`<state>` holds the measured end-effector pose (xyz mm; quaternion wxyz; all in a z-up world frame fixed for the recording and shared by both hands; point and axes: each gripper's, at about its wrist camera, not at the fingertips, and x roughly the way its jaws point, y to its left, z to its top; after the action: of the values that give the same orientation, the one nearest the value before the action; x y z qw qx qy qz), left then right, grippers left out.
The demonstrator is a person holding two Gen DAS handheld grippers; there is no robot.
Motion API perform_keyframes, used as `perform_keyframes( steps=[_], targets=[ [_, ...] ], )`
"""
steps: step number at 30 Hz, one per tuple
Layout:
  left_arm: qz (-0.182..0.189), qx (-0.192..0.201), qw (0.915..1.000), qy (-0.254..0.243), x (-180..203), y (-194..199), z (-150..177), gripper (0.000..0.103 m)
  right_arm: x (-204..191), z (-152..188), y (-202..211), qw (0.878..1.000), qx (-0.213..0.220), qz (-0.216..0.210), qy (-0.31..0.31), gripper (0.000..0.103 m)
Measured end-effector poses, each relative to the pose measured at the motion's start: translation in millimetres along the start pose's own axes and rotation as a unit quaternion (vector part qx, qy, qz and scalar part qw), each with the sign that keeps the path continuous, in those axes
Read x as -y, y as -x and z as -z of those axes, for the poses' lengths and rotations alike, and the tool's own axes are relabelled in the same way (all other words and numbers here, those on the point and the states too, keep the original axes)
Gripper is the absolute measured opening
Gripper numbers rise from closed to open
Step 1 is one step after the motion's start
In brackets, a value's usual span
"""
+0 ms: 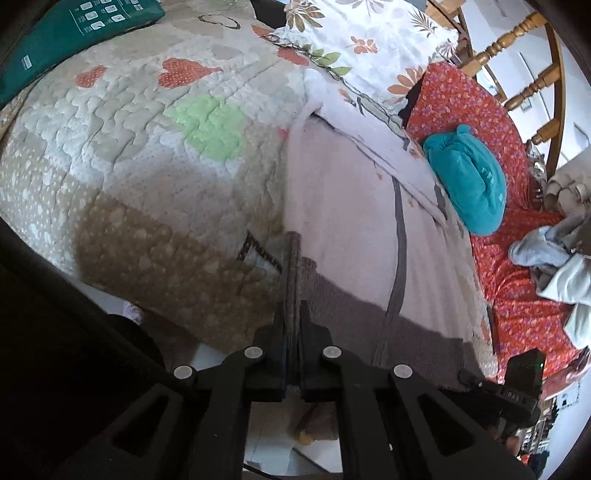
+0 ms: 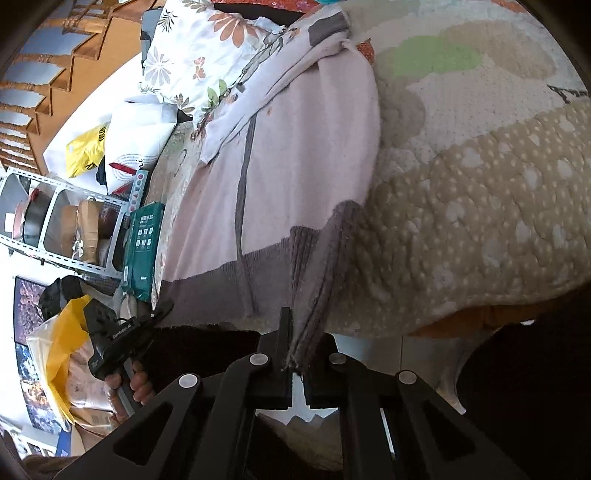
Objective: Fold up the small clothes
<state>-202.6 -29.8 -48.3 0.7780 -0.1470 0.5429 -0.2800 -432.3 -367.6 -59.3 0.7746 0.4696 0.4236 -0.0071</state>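
Observation:
A pale pink knit garment [image 1: 343, 199] with a grey hem band and a grey vertical stripe lies spread on the quilted bed cover [image 1: 129, 147]. My left gripper [image 1: 292, 317] is shut on the grey hem at one corner. My right gripper [image 2: 301, 332] is shut on the grey hem [image 2: 317, 280] at the other corner; the garment also shows in the right wrist view [image 2: 295, 155]. The other hand-held gripper [image 2: 118, 332] shows at the left of the right wrist view.
A teal bundle [image 1: 469, 181] and light blue-grey clothes [image 1: 554, 258] lie on a red floral sheet [image 1: 517, 306]. A floral pillow [image 1: 369, 44] sits at the head end. A green packet [image 1: 74, 33] lies on the quilt. Shelves [image 2: 55, 221] stand beside the bed.

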Motion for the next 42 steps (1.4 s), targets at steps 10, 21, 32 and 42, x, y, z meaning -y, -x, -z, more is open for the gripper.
perform_keyframes(
  steps=[10, 21, 32, 42],
  targets=[
    [0.001, 0.071, 0.9973, -0.018, 33, -9, -104, 0.003, -48, -86, 14, 0.997, 0.059, -0.012, 0.038, 0.005],
    [0.005, 0.094, 0.9955, 0.012, 70, -105, -257, 0.003, -55, -268, -35, 0.991, 0.132, -0.005, 0.006, 0.005],
    [-0.033, 0.077, 0.9965, 0.005, 91, -203, -318, 0.005, 9, -371, -114, 0.989, 0.134, 0.027, -0.058, 0.006],
    [-0.024, 0.102, 0.9916, 0.076, 62, -181, -321, 0.06, 10, -379, -81, 0.978, 0.198, 0.057, -0.042, 0.066]
  ],
)
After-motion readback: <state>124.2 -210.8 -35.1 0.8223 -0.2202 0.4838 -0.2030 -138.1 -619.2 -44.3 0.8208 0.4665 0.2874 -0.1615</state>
